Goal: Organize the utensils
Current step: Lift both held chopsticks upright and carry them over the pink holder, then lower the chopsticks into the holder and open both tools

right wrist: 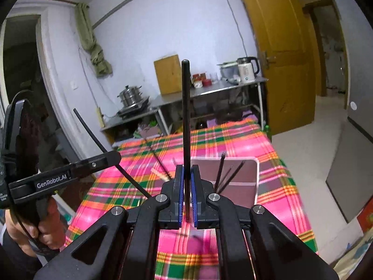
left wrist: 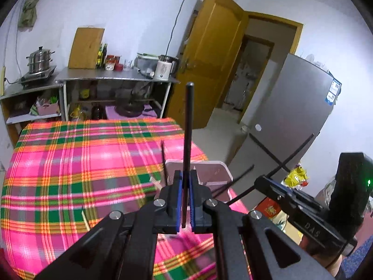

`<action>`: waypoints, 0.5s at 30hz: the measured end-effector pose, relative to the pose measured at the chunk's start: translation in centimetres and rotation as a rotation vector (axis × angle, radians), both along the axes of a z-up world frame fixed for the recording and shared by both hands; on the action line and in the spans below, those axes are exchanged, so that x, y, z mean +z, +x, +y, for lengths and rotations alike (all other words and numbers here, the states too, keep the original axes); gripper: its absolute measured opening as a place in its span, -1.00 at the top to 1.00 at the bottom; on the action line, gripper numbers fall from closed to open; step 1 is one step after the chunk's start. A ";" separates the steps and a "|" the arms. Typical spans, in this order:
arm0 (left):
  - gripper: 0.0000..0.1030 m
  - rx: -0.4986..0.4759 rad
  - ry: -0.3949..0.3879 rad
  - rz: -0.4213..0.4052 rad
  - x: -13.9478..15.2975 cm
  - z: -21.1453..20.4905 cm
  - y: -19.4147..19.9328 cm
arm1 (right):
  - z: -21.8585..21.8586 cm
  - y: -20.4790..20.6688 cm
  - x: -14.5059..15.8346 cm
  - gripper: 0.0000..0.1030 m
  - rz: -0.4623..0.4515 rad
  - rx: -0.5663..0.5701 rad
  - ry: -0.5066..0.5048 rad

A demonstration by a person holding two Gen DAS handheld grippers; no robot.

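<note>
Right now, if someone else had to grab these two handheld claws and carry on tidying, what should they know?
Left gripper: shut on one black chopstick, which stands upright.
Right gripper: shut on another black chopstick, also upright.
Both are held above the plaid tablecloth.
Done: several dark chopsticks already lean in the white container.
Left: drop in the two held ones, then likely the light wooden sticks lying on the cloth.

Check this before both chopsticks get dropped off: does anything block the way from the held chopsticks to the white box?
Nothing visible does. Each tongs, left and right, grips a black chopstick above the plaid cloth; the white box ahead already holds some black chopsticks.
</note>
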State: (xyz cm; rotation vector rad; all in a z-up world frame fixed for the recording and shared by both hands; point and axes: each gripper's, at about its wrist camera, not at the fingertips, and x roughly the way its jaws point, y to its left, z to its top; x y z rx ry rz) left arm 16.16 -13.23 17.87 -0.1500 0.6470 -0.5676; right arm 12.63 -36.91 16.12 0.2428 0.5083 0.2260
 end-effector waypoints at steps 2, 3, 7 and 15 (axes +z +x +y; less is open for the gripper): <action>0.88 -0.002 -0.003 -0.011 0.6 -0.5 0.7 | -0.4 0.4 0.4 0.89 -0.011 -0.012 0.002; 0.88 -0.001 -0.003 -0.018 0.8 -0.7 1.1 | -0.5 0.6 0.6 0.89 -0.016 -0.018 0.002; 0.88 -0.001 0.002 -0.036 1.1 -1.6 2.2 | -0.8 1.6 0.6 0.89 -0.024 -0.034 0.000; 0.88 -0.008 0.041 0.011 -1.6 -3.2 4.1 | 0.3 2.8 -0.9 0.89 0.005 -0.037 -0.036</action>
